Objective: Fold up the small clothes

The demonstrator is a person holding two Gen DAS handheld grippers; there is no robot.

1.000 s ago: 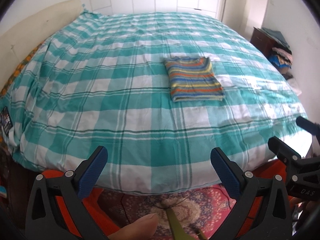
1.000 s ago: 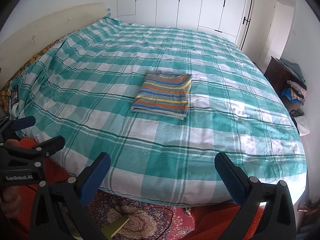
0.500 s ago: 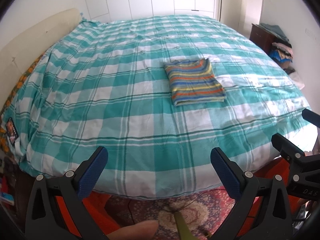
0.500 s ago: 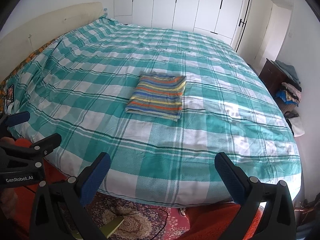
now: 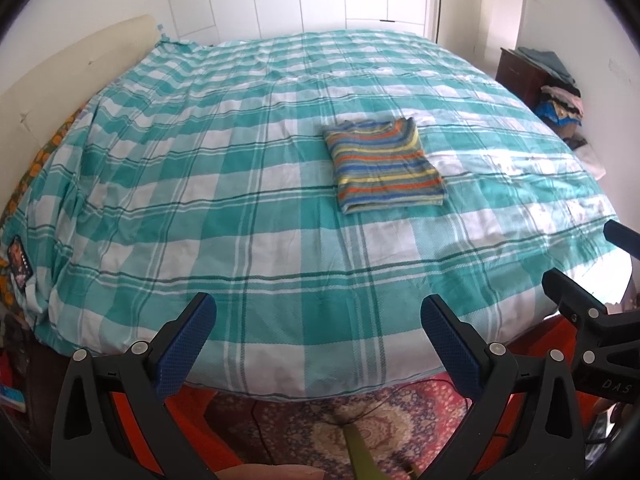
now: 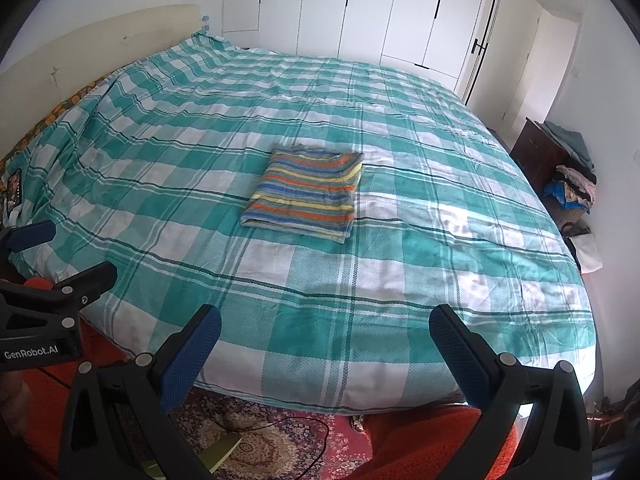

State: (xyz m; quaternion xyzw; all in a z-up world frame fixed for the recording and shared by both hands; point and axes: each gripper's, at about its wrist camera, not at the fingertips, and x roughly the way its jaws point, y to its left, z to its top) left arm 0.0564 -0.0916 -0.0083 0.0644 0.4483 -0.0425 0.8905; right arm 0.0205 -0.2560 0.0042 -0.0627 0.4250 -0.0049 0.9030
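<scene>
A striped shirt (image 5: 384, 166) lies folded into a neat rectangle near the middle of the bed (image 5: 224, 184); it also shows in the right wrist view (image 6: 306, 194). My left gripper (image 5: 320, 324) is open and empty, held back off the foot edge of the bed, far from the shirt. My right gripper (image 6: 326, 334) is open and empty too, beside it off the same edge. Each gripper shows at the side of the other's view: the right one (image 5: 596, 280) and the left one (image 6: 60, 256).
The bed carries a teal and white checked cover (image 6: 400, 240). A patterned red rug (image 5: 360, 424) lies below the foot edge. A dark cabinet with piled clothes (image 6: 568, 172) stands at the right wall. White wardrobe doors (image 6: 360, 12) stand behind the bed.
Both grippers have risen and tilted up a little, so more of the bed and wardrobe shows. The shirt has not moved. Both grippers stay open.
</scene>
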